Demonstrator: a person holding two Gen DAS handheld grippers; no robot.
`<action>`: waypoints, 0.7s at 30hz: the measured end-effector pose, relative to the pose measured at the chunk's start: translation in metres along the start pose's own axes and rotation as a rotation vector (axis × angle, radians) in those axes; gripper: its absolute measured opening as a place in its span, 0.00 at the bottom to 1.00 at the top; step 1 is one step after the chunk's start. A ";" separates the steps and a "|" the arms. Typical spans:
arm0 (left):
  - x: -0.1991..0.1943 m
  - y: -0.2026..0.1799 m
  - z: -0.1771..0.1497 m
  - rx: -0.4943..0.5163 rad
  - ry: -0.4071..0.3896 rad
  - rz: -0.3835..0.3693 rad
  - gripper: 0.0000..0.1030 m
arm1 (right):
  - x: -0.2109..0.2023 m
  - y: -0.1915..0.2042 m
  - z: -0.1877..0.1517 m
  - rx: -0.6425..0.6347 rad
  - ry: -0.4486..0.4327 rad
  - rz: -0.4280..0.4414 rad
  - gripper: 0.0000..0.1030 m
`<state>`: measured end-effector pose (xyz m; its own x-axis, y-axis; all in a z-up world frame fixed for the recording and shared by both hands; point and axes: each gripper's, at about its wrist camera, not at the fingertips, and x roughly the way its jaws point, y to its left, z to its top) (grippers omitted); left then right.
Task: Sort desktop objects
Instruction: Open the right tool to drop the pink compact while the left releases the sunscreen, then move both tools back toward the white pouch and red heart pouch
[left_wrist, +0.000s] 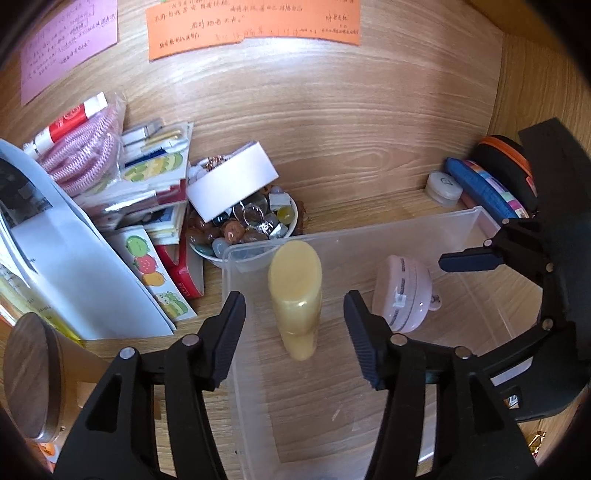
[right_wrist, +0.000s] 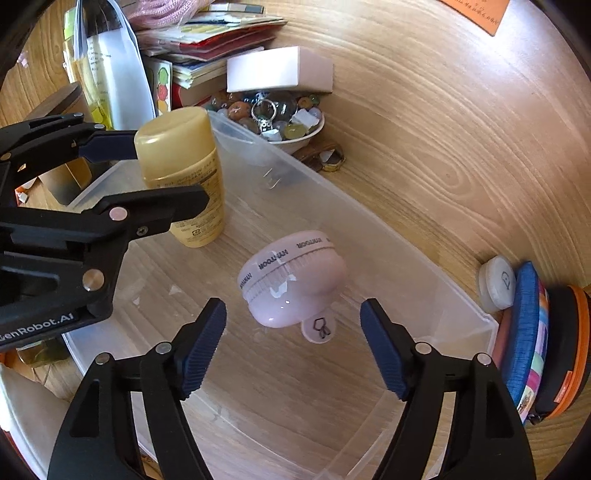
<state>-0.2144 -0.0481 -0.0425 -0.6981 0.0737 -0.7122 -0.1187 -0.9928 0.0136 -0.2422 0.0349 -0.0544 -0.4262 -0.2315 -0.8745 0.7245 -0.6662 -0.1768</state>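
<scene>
Left gripper (left_wrist: 295, 332): jaws parted, standing clear on either side of the yellow bottle (left_wrist: 297, 295); no pad contact seen, so released. It is angled downward over the near-left end of the clear plastic bin (left_wrist: 369, 230).

Right gripper (right_wrist: 293, 343): jaws wide apart, nothing between the pads, released. It is pitched steeply down, with the pink tape measure (right_wrist: 291, 284) just ahead of its fingertips.

Both items sit inside the bin: bottle upright at the left end, tape measure lying tilted near the middle, apart from each other. The bin rests on the wooden surface (left_wrist: 332, 129), beside a white bowl of trinkets (left_wrist: 251, 225).
</scene>
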 end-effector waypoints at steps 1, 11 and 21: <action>-0.002 0.000 0.000 -0.001 -0.005 0.000 0.56 | 0.000 -0.001 0.000 0.003 0.002 -0.002 0.70; -0.022 0.000 0.004 0.009 -0.028 0.047 0.73 | -0.019 -0.007 -0.006 0.027 -0.020 -0.034 0.70; -0.064 -0.005 0.000 0.014 -0.072 0.099 0.91 | -0.071 -0.015 -0.019 0.088 -0.109 -0.034 0.75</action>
<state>-0.1691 -0.0476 0.0034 -0.7556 -0.0172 -0.6548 -0.0563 -0.9942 0.0911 -0.2130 0.0748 0.0021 -0.5095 -0.2802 -0.8136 0.6604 -0.7335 -0.1609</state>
